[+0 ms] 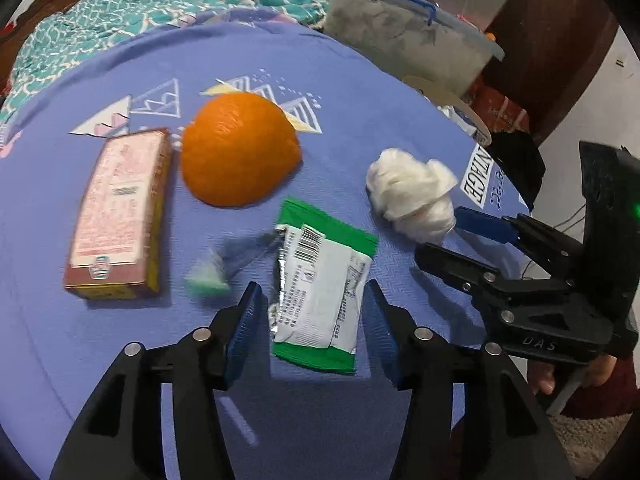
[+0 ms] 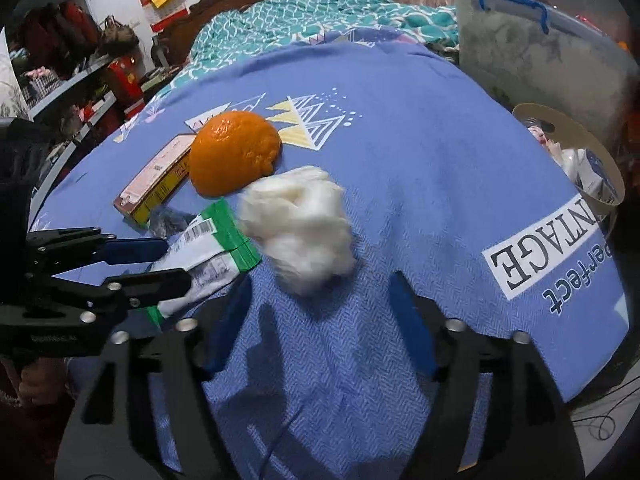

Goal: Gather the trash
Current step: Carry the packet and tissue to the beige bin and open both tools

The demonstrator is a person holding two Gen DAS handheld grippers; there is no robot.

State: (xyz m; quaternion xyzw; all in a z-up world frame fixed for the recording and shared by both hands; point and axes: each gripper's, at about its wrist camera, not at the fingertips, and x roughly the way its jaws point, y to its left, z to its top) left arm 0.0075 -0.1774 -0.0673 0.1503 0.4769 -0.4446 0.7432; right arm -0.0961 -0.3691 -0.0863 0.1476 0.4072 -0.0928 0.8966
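Observation:
A green and white snack wrapper (image 1: 320, 288) lies on the blue cloth between the open fingers of my left gripper (image 1: 312, 300); it also shows in the right wrist view (image 2: 208, 248). A crumpled white tissue (image 2: 300, 224) lies just ahead of my open right gripper (image 2: 320, 296), not between the fingers; it also shows in the left wrist view (image 1: 412, 192). A small clear and green scrap (image 1: 212, 272) lies left of the wrapper. The right gripper (image 1: 472, 240) is seen open from the left wrist, beside the tissue. The left gripper (image 2: 160, 260) straddles the wrapper in the right wrist view.
An orange (image 1: 240, 148) and a pink and yellow carton (image 1: 120, 216) sit on the cloth behind the wrapper. A round cardboard bin (image 2: 580, 160) holding scraps stands at the right edge. A clear lidded storage box (image 2: 540, 48) stands behind it. A teal blanket (image 2: 320, 16) lies beyond.

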